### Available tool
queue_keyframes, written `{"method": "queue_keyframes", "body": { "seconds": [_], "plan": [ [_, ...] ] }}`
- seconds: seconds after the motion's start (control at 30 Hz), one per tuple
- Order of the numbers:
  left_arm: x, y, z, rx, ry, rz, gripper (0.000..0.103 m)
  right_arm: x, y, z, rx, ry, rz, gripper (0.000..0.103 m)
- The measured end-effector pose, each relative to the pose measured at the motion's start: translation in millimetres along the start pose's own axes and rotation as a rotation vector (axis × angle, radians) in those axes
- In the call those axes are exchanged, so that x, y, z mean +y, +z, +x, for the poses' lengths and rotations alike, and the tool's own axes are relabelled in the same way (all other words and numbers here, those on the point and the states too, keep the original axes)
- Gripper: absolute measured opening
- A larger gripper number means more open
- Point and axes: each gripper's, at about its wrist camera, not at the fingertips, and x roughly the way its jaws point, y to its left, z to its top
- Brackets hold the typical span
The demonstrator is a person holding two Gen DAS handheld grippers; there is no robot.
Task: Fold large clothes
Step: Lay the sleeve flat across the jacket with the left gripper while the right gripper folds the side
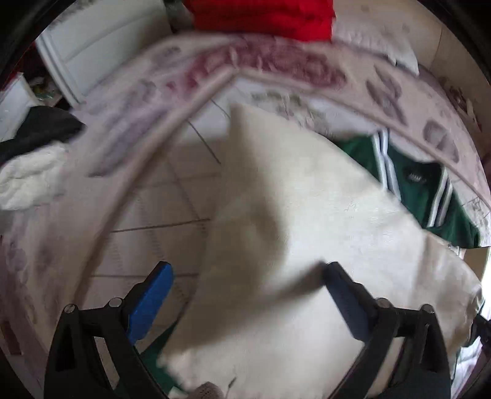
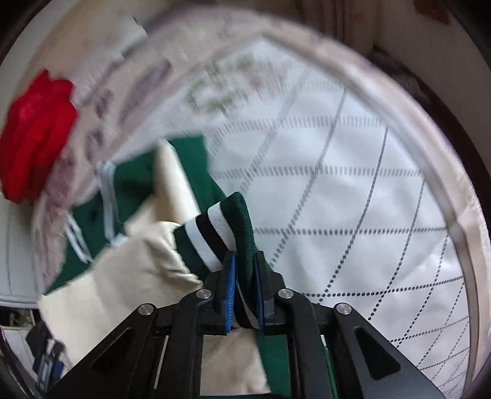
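Observation:
A green jacket with cream sleeves and white stripes lies on a bed. In the left wrist view its cream sleeve (image 1: 300, 221) stretches across the middle, with the green body (image 1: 414, 184) behind it at the right. My left gripper (image 1: 245, 270) hangs wide open above the cream sleeve, its blue fingers (image 1: 150, 300) apart with nothing pinched. In the right wrist view my right gripper (image 2: 245, 261) is shut on the jacket's green ribbed cuff (image 2: 233, 221), which has black and white stripes. The cream sleeve (image 2: 129, 276) trails off to the left from it.
A white quilted bedspread (image 2: 353, 184) with a floral border (image 1: 276, 64) covers the bed. Folded red clothes (image 1: 264, 15) (image 2: 33, 135) sit at the far end. Dark and white garments (image 1: 33, 153) lie at the left beside a white door (image 1: 101, 40).

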Motion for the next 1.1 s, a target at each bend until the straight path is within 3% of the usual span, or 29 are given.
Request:
{"method": "queue_keyframes", "body": {
  "seconds": [0.07,0.1,0.13,0.2,0.33,0.53,0.67,0.8,0.87,0.9,0.97,1.0,1.1],
  "plan": [
    [-1.7,5.7,23.4,0.064,-0.037,-0.001,0.103,-4.8,-2.7,8.2,0.029,-0.016,-0.025,0.027],
    [-5.1,9.0,38.0,0.107,-0.058,0.008,0.103,-6.3,-3.0,9.1,0.038,-0.025,-0.028,0.038],
    [-7.7,10.4,44.3,0.122,-0.065,0.016,0.103,-8.5,-3.8,8.5,0.045,-0.035,-0.027,0.052],
    [-14.5,11.4,43.7,0.122,-0.055,0.041,0.103,-17.1,-10.8,2.4,0.048,-0.032,-0.002,0.063],
    [-18.1,-2.7,2.6,0.053,-0.046,0.078,0.103,-36.7,-42.4,-19.7,0.075,-0.002,0.077,0.063],
    [-7.3,-70.1,-80.0,0.016,-0.090,0.171,0.103,-41.2,-146.1,-42.9,0.226,0.088,0.073,0.063],
    [-1.6,-140.4,-106.1,0.082,-0.055,0.300,0.103,-20.1,-227.3,-36.5,0.425,0.152,-0.011,0.063],
    [14.9,-218.7,-78.7,0.236,-0.007,0.370,0.103,-2.2,-308.4,-15.3,0.559,0.094,-0.130,0.063],
    [23.7,-251.2,-57.9,0.322,-0.005,0.365,0.103,4.3,-331.2,-6.9,0.529,0.038,-0.207,0.056],
    [27.5,-259.4,-51.8,0.344,-0.012,0.350,0.103,5.0,-339.6,-6.1,0.467,0.007,-0.221,0.030],
    [33.9,-267.3,-50.7,0.331,-0.032,0.327,0.103,1.3,-348.1,-6.1,0.397,-0.015,-0.189,0.021],
    [34.9,-267.2,-53.1,0.319,-0.041,0.330,0.103,0.4,-349.8,-9.8,0.381,-0.007,-0.150,0.012],
    [40.9,-262.5,-57.8,0.317,-0.078,0.295,0.103,2.6,-353.7,-32.2,0.367,0.035,-0.063,0.006]
  ]
}}
